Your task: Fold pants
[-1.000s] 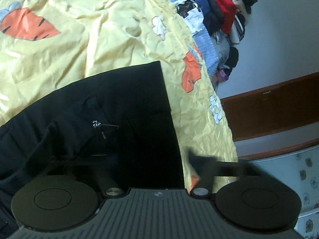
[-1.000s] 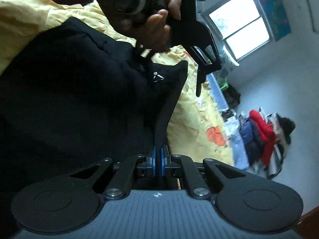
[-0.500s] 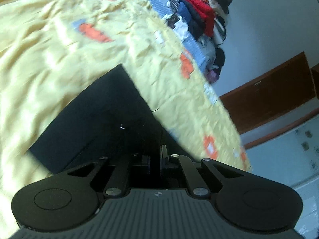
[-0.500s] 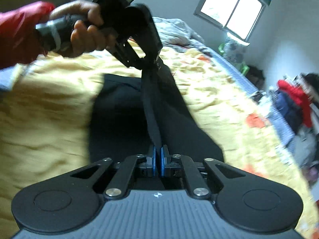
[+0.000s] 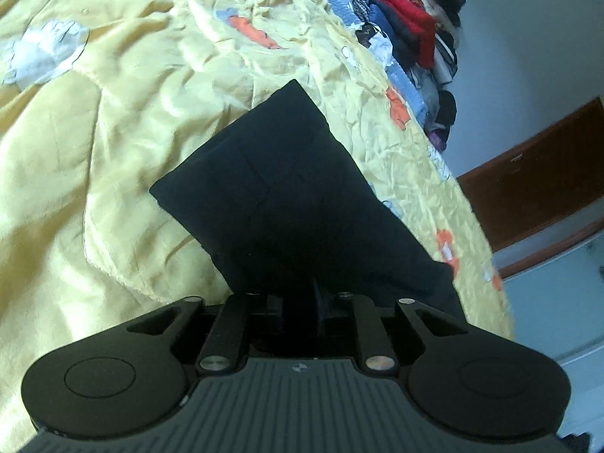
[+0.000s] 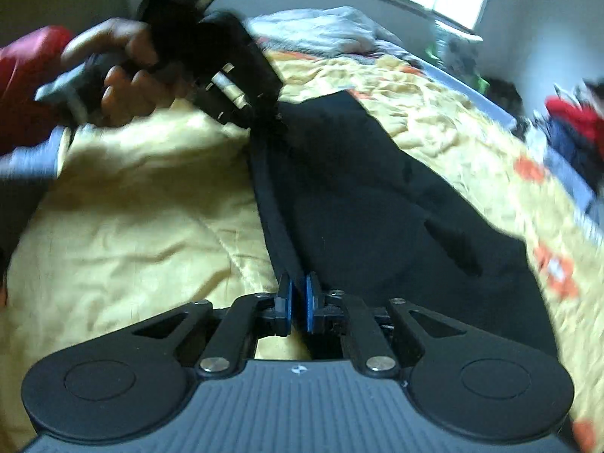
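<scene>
I have both grippers on the black pants (image 5: 302, 196), which lie on the yellow bed cover (image 5: 113, 113). My right gripper (image 6: 298, 302) is pinched on the edge of the pants. I can see its blue pads (image 6: 287, 304) pressed close, with a thin strip of black cloth running up from between them. My left gripper (image 5: 302, 302) has its fingers close together too, and dark cloth sits right at them, so I think it is clamped on the pants. It is all black there, so the grip itself is hard to see.

In the right view, my left hand (image 6: 124, 71) and its tool are up at the far left, at the far end of that same edge. So I judge that I hold one long edge of the pants between the two grippers.

How far along am I? In the left view the pants look like a neat dark shape with a clean far corner. I think one fold is made, or being laid down. The pants are not a small tidy bundle yet. I still have to let the edge down flat and fold again.

Some things I cannot make out. The near part of the pants is hidden under the gripper bodies. The right view is blurry. I cannot count the layers of cloth. A pile of clothes (image 5: 415, 34) sits far right, off the bed.
</scene>
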The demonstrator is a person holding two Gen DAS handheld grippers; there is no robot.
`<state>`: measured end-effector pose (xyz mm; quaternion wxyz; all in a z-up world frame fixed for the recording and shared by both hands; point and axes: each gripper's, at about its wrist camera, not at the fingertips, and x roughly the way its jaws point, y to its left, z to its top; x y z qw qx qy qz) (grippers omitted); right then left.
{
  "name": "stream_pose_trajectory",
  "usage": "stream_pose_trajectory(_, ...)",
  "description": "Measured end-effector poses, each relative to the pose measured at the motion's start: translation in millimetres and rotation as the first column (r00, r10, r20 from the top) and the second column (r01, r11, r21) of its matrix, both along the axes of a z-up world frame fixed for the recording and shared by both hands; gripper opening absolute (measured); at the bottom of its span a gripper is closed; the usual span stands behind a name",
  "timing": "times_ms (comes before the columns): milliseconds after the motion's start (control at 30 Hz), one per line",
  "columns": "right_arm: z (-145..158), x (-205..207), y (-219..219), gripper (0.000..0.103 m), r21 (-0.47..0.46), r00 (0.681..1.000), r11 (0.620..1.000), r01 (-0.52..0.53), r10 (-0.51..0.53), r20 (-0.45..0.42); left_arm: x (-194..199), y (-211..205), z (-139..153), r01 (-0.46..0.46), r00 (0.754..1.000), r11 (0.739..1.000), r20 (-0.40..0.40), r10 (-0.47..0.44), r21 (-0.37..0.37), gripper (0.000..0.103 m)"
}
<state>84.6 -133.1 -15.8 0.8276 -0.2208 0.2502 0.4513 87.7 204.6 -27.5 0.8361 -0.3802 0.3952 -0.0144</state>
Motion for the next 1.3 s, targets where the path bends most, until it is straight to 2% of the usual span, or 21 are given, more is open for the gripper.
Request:
stream_pose_trajectory(67, 8, -9, -6, 0.011, 0.012, 1.000, 1.000, 0.023, -0.023, 0.004, -6, 3, 8, -0.029, 1.000, 0.999, 0.004, 0.029, 0.026, 0.031)
stream_pose_trajectory(133, 16, -22, -21, 0.011, 0.041, 0.998, 0.998, 0.055, -0.056, 0.033, -15, 2, 22, -0.078, 0.997, 0.989, 0.031, 0.075, 0.129, 0.035)
stream_pose_trajectory(233, 19, -30, -57, 0.011, 0.088, 0.981, 0.979, 0.186, -0.189, 0.032, -29, -8, 49, -0.152, 0.986, 0.939, 0.106, 0.125, 0.307, 0.044)
stream_pose_trajectory(300, 13, -31, -89, 0.011, 0.101, 0.943, 0.938, 0.330, -0.333, 0.007, -33, -24, 63, -0.147, 0.983, 0.914, 0.157, 0.093, 0.379, 0.050)
stream_pose_trajectory(367, 2, -31, -124, 0.012, 0.120, 0.880, 0.872, 0.474, -0.468, -0.079, -33, -48, 73, -0.100, 0.981, 0.899, 0.191, 0.019, 0.427, 0.059)
stream_pose_trajectory(433, -11, -32, -154, 0.011, 0.122, 0.819, 0.816, 0.565, -0.538, -0.197, -30, -79, 77, -0.006, 0.972, 0.881, 0.211, -0.107, 0.472, 0.062)
stream_pose_trajectory(467, -14, -38, -166, 0.012, 0.163, 0.814, 0.802, 0.574, -0.536, -0.224, -27, -96, 76, 0.048, 0.962, 0.869, 0.210, -0.172, 0.492, 0.063)
stream_pose_trajectory(533, -13, -48, -184, 0.012, 0.209, 0.793, 0.770, 0.603, -0.547, -0.269, -23, -133, 73, 0.165, 0.931, 0.828, 0.191, -0.310, 0.537, 0.063)
stream_pose_trajectory(600, -8, -56, -200, 0.013, 0.241, 0.758, 0.720, 0.651, -0.597, -0.262, -21, -171, 65, 0.297, 0.877, 0.753, 0.144, -0.458, 0.586, 0.063)
stream_pose_trajectory(700, -3, -60, -236, 0.013, 0.294, 0.675, 0.609, 0.737, -0.683, -0.277, -31, -225, 50, 0.419, 0.755, 0.594, 0.099, -0.648, 0.687, 0.062)
stream_pose_trajectory(767, -3, -67, -267, 0.013, 0.317, 0.593, 0.509, 0.801, -0.747, -0.301, -41, -252, 39, 0.430, 0.690, 0.503, 0.086, -0.718, 0.750, 0.062)
stream_pose_trajectory(833, -4, -71, -297, 0.014, 0.345, 0.516, 0.406, 0.846, -0.787, -0.338, -44, -269, 27, 0.444, 0.649, 0.459, 0.077, -0.757, 0.770, 0.062)
stream_pose_trajectory(867, -7, -70, -310, 0.015, 0.359, 0.487, 0.363, 0.860, -0.796, -0.359, -45, -275, 20, 0.457, 0.634, 0.444, 0.067, -0.771, 0.771, 0.062)
stream_pose_trajectory(900, -8, -69, -324, 0.022, 0.373, 0.459, 0.320, 0.871, -0.800, -0.386, -42, -278, 15, 0.469, 0.623, 0.431, 0.057, -0.780, 0.771, 0.061)
stream_pose_trajectory(967, -9, -63, -348, 0.047, 0.400, 0.408, 0.237, 0.885, -0.808, -0.425, -41, -286, 5, 0.477, 0.612, 0.413, 0.044, -0.789, 0.776, 0.061)
stream_pose_trajectory(1000, -10, -58, -358, 0.065, 0.417, 0.391, 0.203, 0.886, -0.809, -0.439, -39, -290, 1, 0.472, 0.608, 0.405, 0.043, -0.793, 0.783, 0.061)
stream_pose_trajectory(1033, -9, -52, -370, 0.069, 0.439, 0.378, 0.165, 0.883, -0.806, -0.456, -40, -292, -2, 0.462, 0.603, 0.399, 0.050, -0.797, 0.792, 0.061)
stream_pose_trajectory(1067, -8, -48, -385, 0.069, 0.460, 0.370, 0.135, 0.878, -0.799, -0.473, -41, -294, -2, 0.455, 0.598, 0.397, 0.056, -0.799, 0.797, 0.061)
stream_pose_trajectory(1200, -13, -18, -439, 0.069, 0.530, 0.354, -0.038, 0.847, -0.703, -0.617, -38, -298, -3, 0.456, 0.604, 0.413, 0.067, -0.794, 0.789, 0.060)
stream_pose_trajectory(1233, -18, -9, -452, 0.069, 0.523, 0.339, -0.089, 0.848, -0.667, -0.663, -39, -298, -1, 0.458, 0.600, 0.413, 0.070, -0.797, 0.787, 0.060)
stream_pose_trajectory(1300, -29, 6, -470, 0.069, 0.470, 0.270, -0.177, 0.865, -0.625, -0.732, -42, -300, -1, 0.465, 0.579, 0.403, 0.074, -0.812, 0.788, 0.060)
